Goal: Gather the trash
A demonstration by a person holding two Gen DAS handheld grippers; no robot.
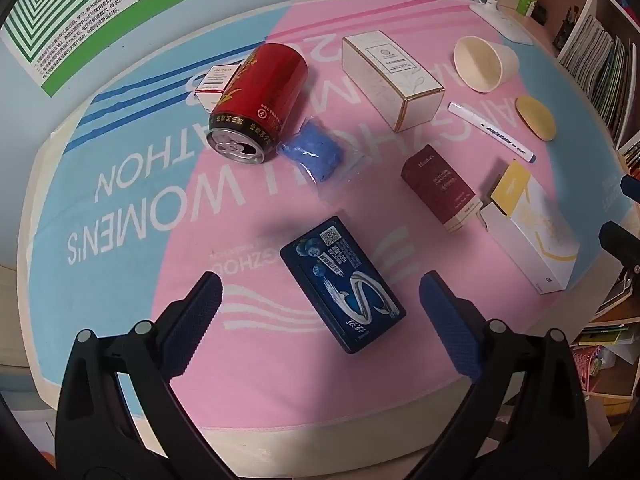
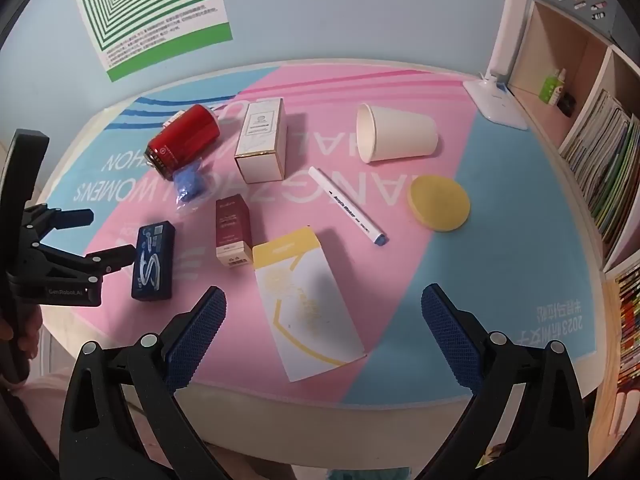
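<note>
Litter lies on a pink and blue mat (image 1: 120, 208). My left gripper (image 1: 320, 286) hovers open over a dark blue gum box (image 1: 342, 284), pads clear of it. Beyond are a red can (image 1: 260, 96) on its side and a crumpled blue bag (image 1: 312, 152). My right gripper (image 2: 323, 296) stands open above a yellow-and-white carton (image 2: 304, 280), holding nothing. In the right wrist view the left gripper (image 2: 104, 236) is beside the gum box (image 2: 154, 260). A maroon box (image 2: 232, 228), white box (image 2: 262, 140), tipped paper cup (image 2: 396, 134), marker (image 2: 348, 206) and yellow disc (image 2: 438, 202) lie around.
A small red-and-white box (image 1: 214, 82) sits behind the can. A white lamp base (image 2: 496, 104) stands at the table's back right corner. Shelves with books (image 2: 600, 168) border the right side. A green poster (image 2: 148, 12) hangs on the blue wall.
</note>
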